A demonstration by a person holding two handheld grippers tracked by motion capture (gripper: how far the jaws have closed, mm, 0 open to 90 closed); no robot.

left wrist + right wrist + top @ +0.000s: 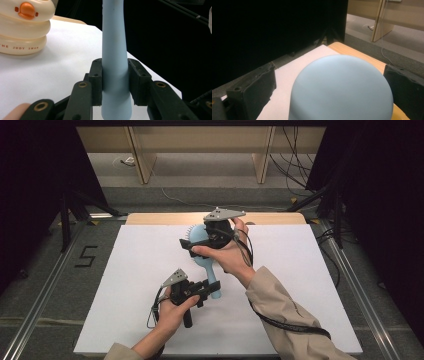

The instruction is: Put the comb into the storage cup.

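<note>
Blue hairbrush (205,251) held above the white worktop (310,285), handle clamped in left claw (209,289), right claw (192,245) spread wide around its head; likely next, closing squarely.

Brush (205,251) sits mid-surface (125,285), its handle end between the left gripper (207,290) jaws, its head between the right gripper (192,245) jaws farther back; a stacked-ring container (23,27) stands on the surface beyond.

A light blue hairbrush (202,251) is held above the white table. Its tapered handle (115,62) is clamped between black jaws; its rounded head (342,87) sits between the other pair.
</note>
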